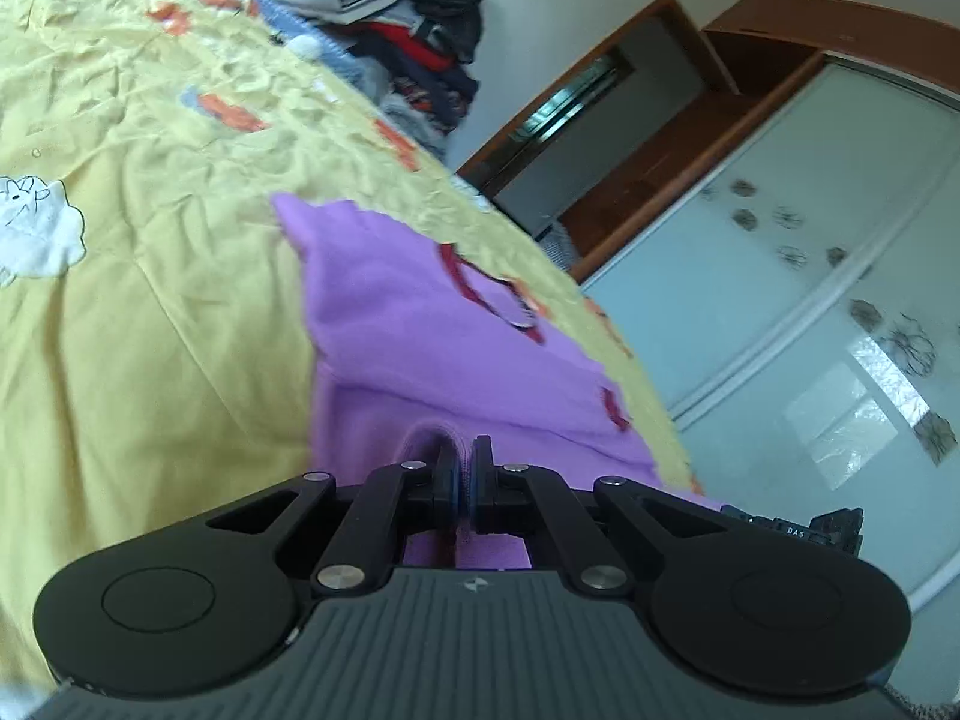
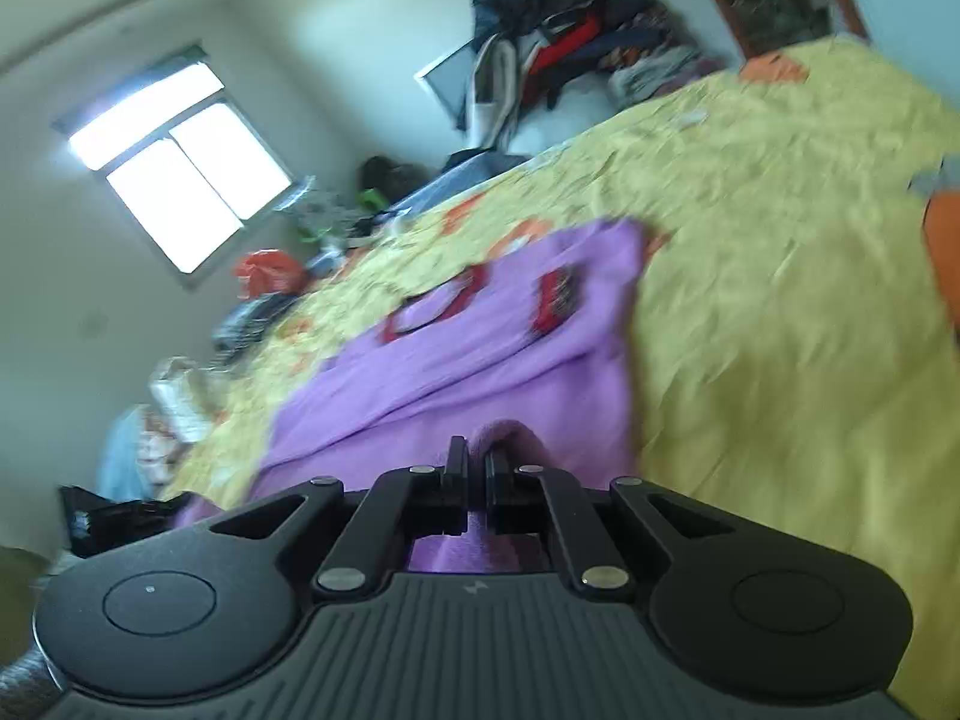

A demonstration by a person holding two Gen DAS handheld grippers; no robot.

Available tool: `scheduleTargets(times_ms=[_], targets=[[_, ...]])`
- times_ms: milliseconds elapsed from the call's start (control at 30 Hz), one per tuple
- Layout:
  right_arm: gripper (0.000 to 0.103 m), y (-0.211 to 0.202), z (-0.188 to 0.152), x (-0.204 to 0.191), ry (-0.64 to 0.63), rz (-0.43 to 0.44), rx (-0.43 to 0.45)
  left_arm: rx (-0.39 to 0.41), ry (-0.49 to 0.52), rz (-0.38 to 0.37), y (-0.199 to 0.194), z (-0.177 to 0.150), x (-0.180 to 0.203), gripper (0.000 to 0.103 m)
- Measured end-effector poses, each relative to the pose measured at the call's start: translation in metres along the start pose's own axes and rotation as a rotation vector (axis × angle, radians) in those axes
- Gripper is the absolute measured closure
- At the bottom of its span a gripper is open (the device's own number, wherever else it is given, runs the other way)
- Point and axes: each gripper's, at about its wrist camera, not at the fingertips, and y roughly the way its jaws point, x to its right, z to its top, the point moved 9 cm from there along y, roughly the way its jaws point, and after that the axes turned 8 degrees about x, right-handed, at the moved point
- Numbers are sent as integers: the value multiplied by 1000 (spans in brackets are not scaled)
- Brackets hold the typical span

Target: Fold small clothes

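On yellow bedspread point(image 1: 150, 330), both jaws pinch purple garment point(image 1: 408, 324); clothes pile point(image 1: 414, 18) behind.

The bed point(image 1: 150, 330) before me carries a yellow cover point(image 2: 780, 300) with orange patches. A purple garment point(image 1: 390, 312) lies directly on it, centre. A heap of clothes point(image 2: 570, 30) sits at its 12 o'clock edge.

A: Left claw point(image 1: 462, 468)?
B: Matte black, ribbed grey housing, silver rivets on the link arms, round discs either side of the housing.
A: Right claw point(image 2: 476, 468)?
B: Same build, small logo on the housing.
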Motion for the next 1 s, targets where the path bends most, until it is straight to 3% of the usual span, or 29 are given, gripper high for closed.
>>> scheduleTargets(times_ms=[33, 100, 133, 167, 233, 400, 433, 500, 667, 733, 833, 933, 1000], targets=[[97, 9, 0, 11, -9, -30, -19, -15, -2, 15, 5, 2, -6, 102], [92, 25, -8, 27, 38, -62, -99, -31, 12, 113, 8, 2, -25, 100], [73, 29, -14, 33, 43, -98, -130, -45, -9, 131, 5, 1, -35, 97], [50, 29, -17, 36, 39, -116, -141, -45, -42, 134, -1, -1, -42, 83], [36, 14, -19, 30, 49, -59, -103, -1, -70, 123, -23, -7, -44, 65], [36, -30, -38, 20, 93, 15, -83, -57, -100, 4, -58, -50, -17, 57], [36, -35, -47, 20, 113, 22, -105, -79, -120, -17, -58, -60, -14, 47], [37, -41, -60, 19, 181, 70, -127, -79, -137, -42, -58, -69, -6, 41], [39, -30, -70, 11, 336, 160, -172, -78, -306, -186, -46, -62, 9, 0], [38, -22, -73, 1, 353, 203, -219, -112, -380, -229, -41, -63, 14, 0], [39, -16, -76, -6, 304, 172, -264, -135, -450, -260, -34, -64, 12, 0], [40, -16, -75, -6, 299, 172, -248, -116, -534, -257, -35, -61, 4, 0], [39, -18, -74, -6, 295, 164, -223, -102, -539, -238, -35, -60, 3, 0]])
